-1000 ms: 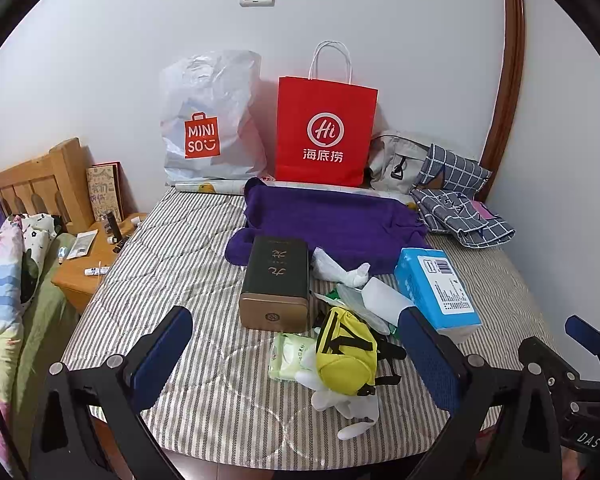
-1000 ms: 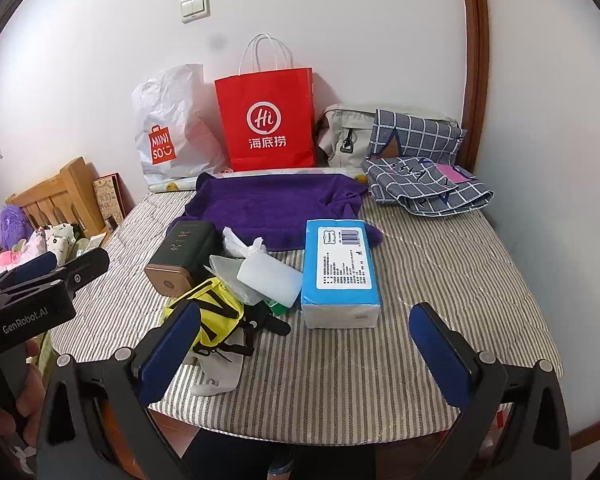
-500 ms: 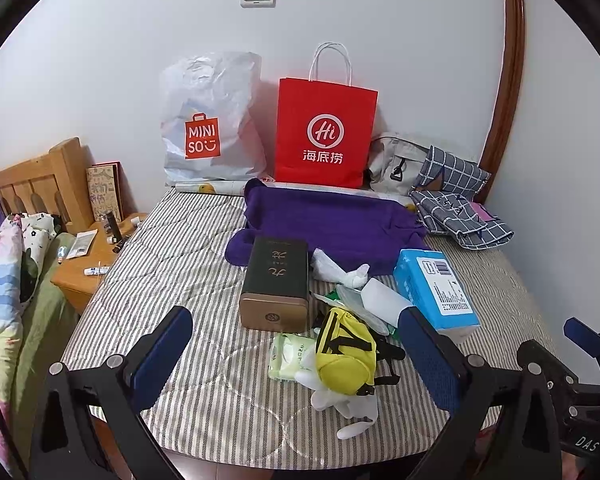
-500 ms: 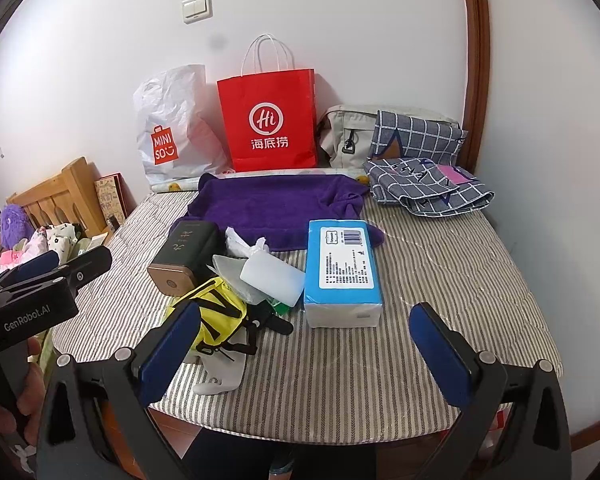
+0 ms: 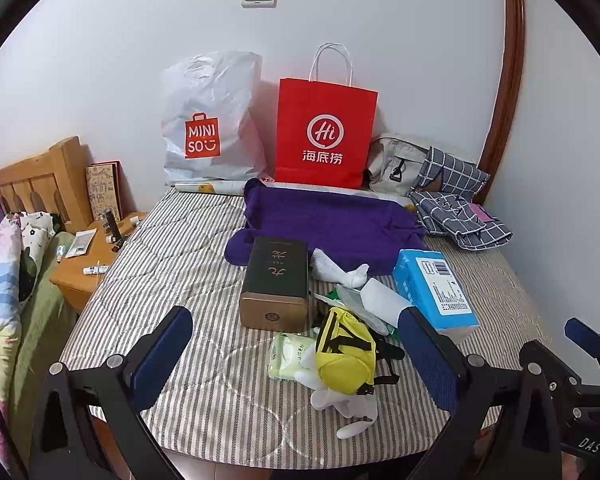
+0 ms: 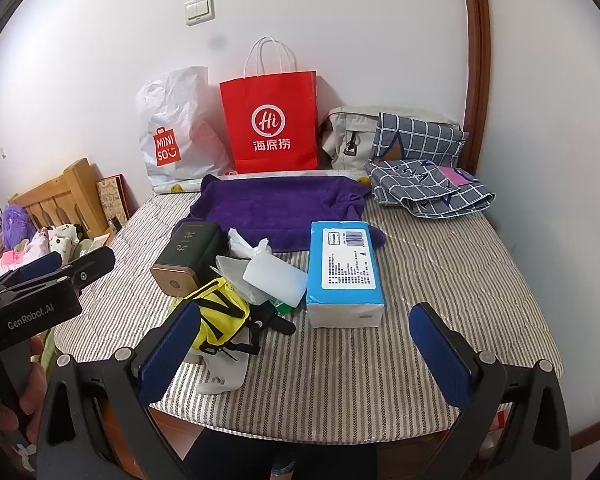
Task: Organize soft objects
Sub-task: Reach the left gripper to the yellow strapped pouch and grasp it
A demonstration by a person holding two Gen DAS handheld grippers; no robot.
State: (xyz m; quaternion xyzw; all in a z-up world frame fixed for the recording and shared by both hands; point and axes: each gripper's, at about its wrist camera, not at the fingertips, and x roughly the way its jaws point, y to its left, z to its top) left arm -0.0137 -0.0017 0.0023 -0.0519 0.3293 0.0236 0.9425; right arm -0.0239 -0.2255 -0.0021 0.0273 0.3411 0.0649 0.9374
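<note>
Striped table [image 5: 172, 264], items as seen from its near edge.

Containers, back row against the wall: white MINISO plastic bag [image 5: 210, 120], bulging, contents hidden; red paper bag [image 5: 324, 132] upright, contents hidden; beige canvas bag [image 5: 394, 162] beside it, partly draped by checked grey cloth [image 5: 456, 208].

Soft things: purple towel [image 5: 328, 220] spread flat, long axis left to right, across the far middle of the table. White plush toy [image 5: 340, 400] near the front edge, lying with a yellow pouch [image 5: 346, 354] on top; the pouch's long axis runs front to back. Green wipes pack [image 5: 288, 354] touching the toy's left side. Crumpled white plastic [image 6: 246, 244] between tin and box.

Hard things: dark tea tin [image 5: 276, 280], long axis front to back, gold end facing the viewer. Blue tissue box [image 6: 346, 270], lengthwise front to back, just right of the pile.

Left gripper [image 5: 296, 360]: jaws spread wide, empty, framing the toy. Right gripper [image 6: 304, 350]: jaws spread wide, empty, low over the front edge.

Against a second ago: nothing on the table has shifted; both grippers hold much the same spots.
</note>
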